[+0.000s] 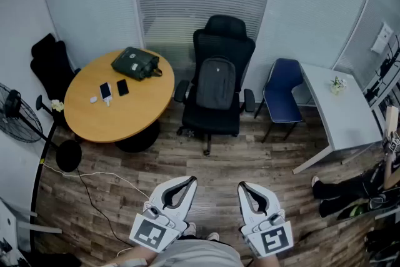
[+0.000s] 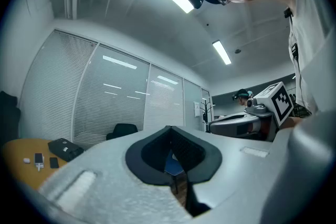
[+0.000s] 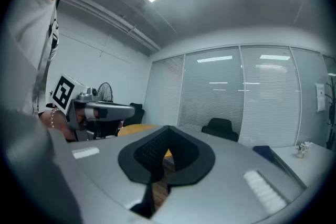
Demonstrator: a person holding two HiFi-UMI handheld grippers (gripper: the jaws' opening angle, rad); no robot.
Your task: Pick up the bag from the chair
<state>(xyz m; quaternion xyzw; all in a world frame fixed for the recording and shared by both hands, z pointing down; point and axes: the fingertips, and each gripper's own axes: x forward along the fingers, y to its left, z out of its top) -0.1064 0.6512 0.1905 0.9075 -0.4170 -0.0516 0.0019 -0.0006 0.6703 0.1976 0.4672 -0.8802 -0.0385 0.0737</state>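
**Nothing held, target far off**

The left gripper and right gripper are both closed on nothing, well apart from the grey bag on the black chair. The chair may roll if pushed, and the dark bag on the table may mislead. The grey bag's handle seems hidden.

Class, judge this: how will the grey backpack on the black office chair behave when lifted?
The backpack looks like soft fabric, so it will probably sag when lifted. It leans upright against the chair back and may slump if nudged. That chair seems wheeled, so tugging could roll it.
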